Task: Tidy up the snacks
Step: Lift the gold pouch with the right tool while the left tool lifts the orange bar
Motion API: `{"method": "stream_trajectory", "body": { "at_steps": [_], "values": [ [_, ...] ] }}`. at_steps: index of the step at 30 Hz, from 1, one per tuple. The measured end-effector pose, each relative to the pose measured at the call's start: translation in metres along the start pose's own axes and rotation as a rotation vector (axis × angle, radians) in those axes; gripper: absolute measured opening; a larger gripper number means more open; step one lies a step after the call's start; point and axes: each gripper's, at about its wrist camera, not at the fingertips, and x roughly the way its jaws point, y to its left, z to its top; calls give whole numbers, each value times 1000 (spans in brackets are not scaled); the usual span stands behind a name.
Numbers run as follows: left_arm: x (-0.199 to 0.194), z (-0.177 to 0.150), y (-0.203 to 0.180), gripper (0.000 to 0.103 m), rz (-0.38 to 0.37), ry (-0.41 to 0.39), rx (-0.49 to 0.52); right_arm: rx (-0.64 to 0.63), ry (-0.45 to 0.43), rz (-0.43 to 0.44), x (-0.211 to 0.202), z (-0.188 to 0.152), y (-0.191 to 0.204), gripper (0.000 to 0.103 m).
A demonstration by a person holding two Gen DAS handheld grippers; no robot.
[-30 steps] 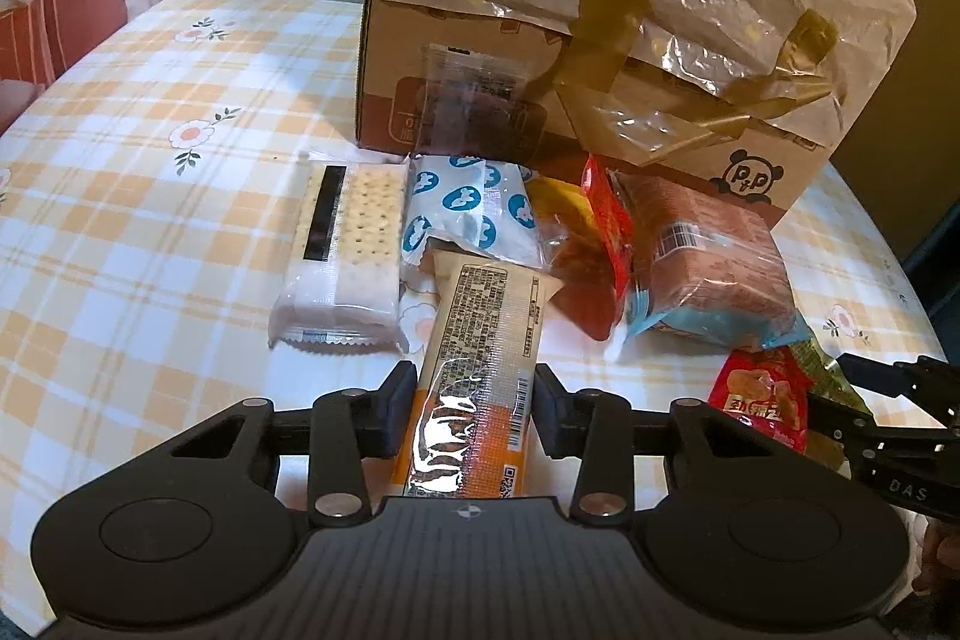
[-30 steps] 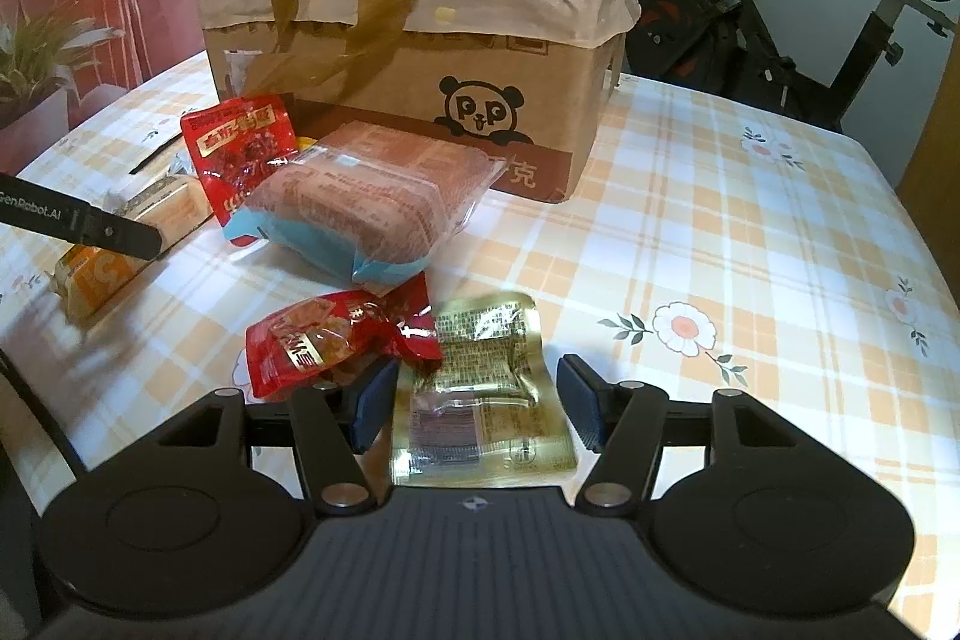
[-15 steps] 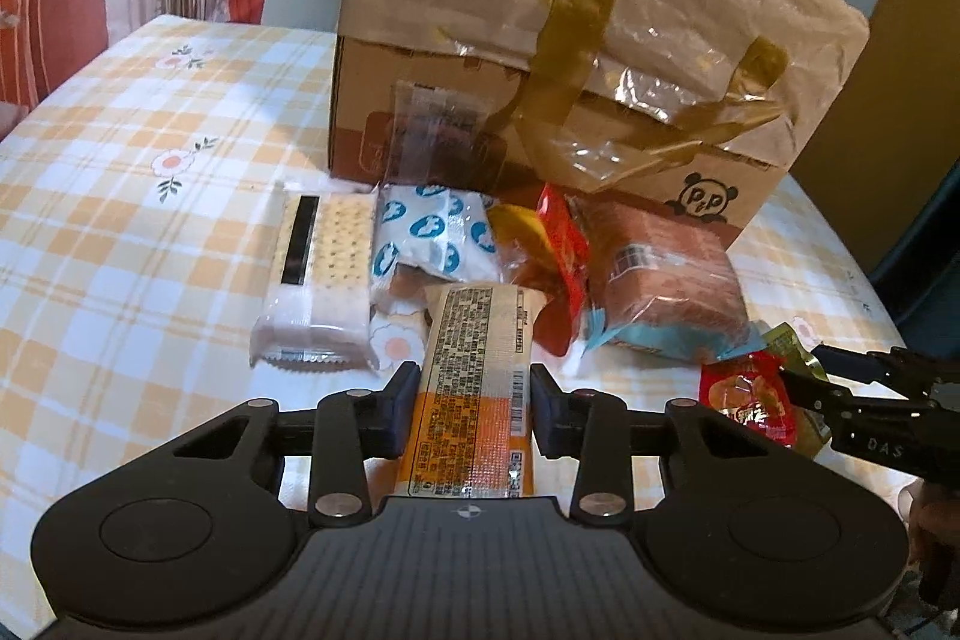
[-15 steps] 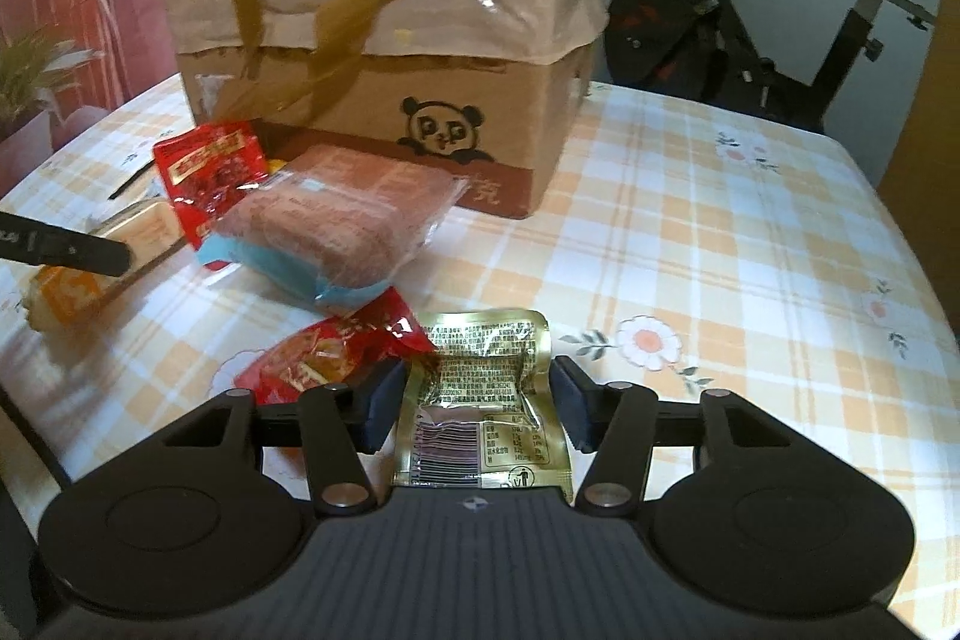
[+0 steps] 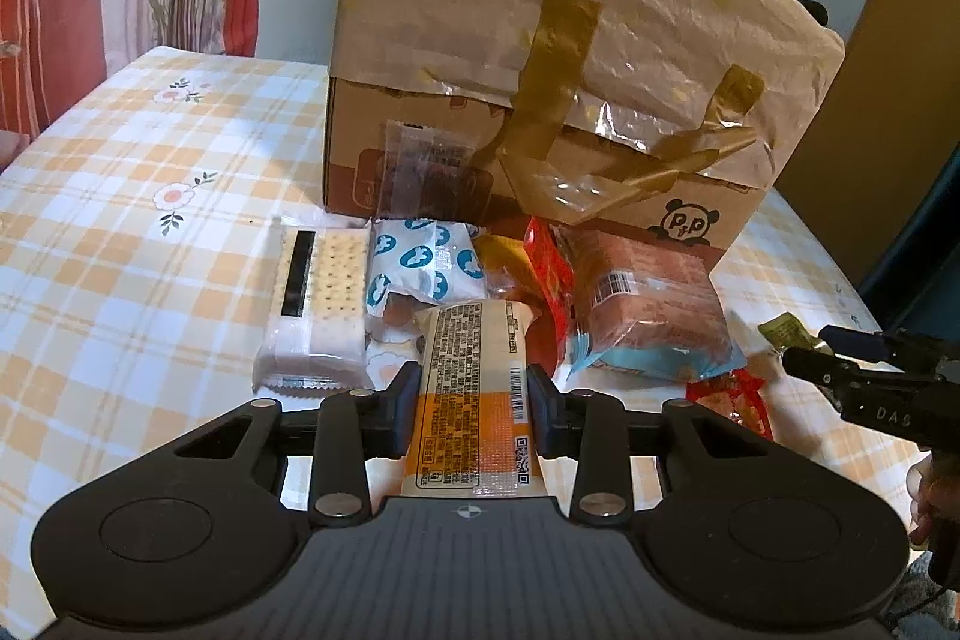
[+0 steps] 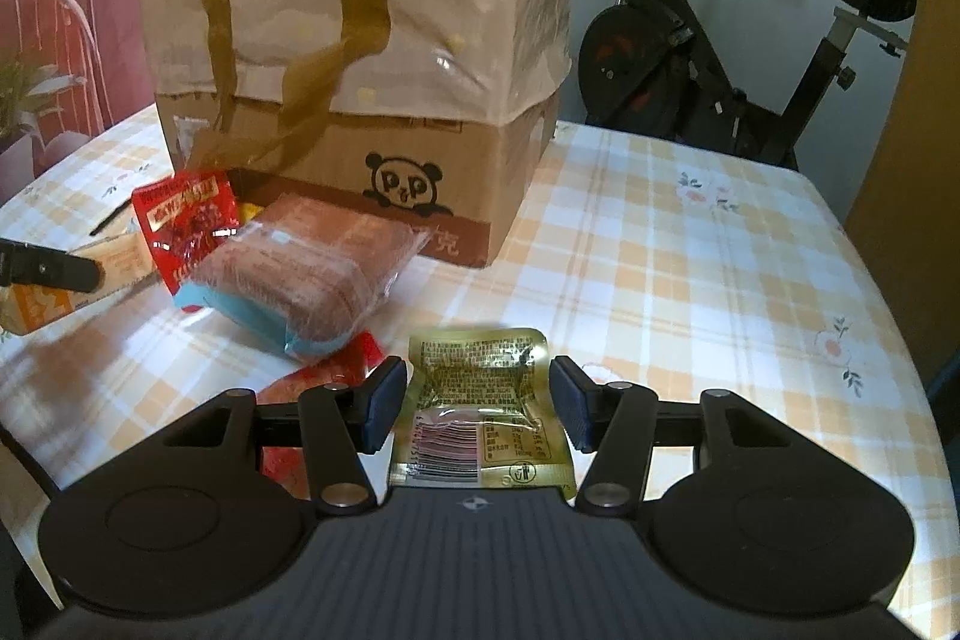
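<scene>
The left gripper (image 5: 471,403) is closed on an orange-and-cream snack bar (image 5: 474,400), and the right gripper (image 6: 477,403) brackets a gold foil sachet (image 6: 480,415) with its jaws close at each side, though contact cannot be confirmed. At twelve o'clock stands the panda-printed cardboard box (image 5: 600,196). The cracker pack (image 5: 321,304), blue-printed pouch (image 5: 423,265), brown wafer pack (image 5: 648,307) and red packet (image 6: 186,226) lie loose before it, so sorting looks barely begun.

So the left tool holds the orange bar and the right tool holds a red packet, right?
Not quite. The left tool does hold the orange bar, but the right tool holds a gold packet; the red packet lies beside it, as the right wrist view shows.
</scene>
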Motion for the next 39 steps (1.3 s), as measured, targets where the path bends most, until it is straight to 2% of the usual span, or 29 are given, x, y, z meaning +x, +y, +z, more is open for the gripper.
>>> {"method": "stream_trajectory", "body": {
  "at_steps": [39],
  "values": [
    [-25,7,-4,38,8,-125,15,-31,-106,19,-21,30,9,56]
  ]
}}
